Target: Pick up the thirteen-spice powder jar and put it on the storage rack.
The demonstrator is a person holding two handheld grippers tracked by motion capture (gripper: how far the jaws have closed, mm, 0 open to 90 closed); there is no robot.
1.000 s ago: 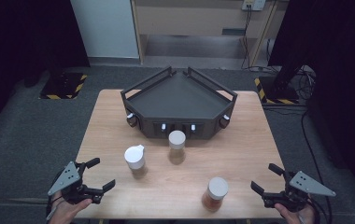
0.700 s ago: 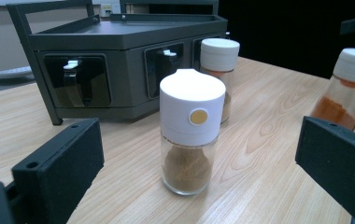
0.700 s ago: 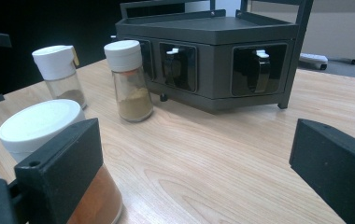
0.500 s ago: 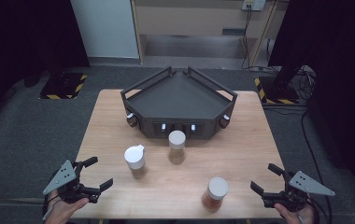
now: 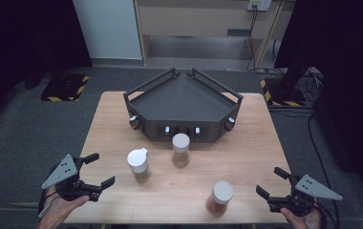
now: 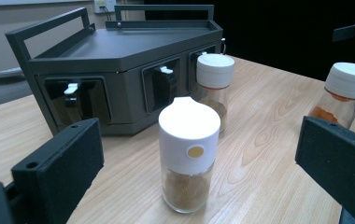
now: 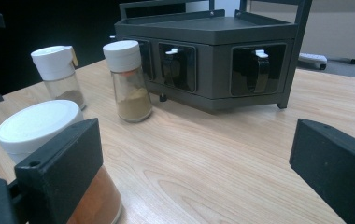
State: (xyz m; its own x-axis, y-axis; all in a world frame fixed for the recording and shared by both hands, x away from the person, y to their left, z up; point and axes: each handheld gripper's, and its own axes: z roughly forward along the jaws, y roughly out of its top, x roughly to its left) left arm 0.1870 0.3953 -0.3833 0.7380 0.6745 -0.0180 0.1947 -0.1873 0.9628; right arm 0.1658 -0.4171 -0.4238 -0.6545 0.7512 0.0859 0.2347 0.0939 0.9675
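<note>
At the bottom corners of the high view, the left gripper (image 5: 96,171) and right gripper (image 5: 271,182) hover with jaws spread wide, holding nothing. Three spice jars stand loose on the table (image 5: 256,143): the flip-cap jar (image 5: 138,164) centre-left, the tan jar (image 5: 181,149) just before the dark rack (image 5: 184,102), the orange jar (image 5: 220,198) lower right. I judge nothing is done yet; all the handling remains.
</note>
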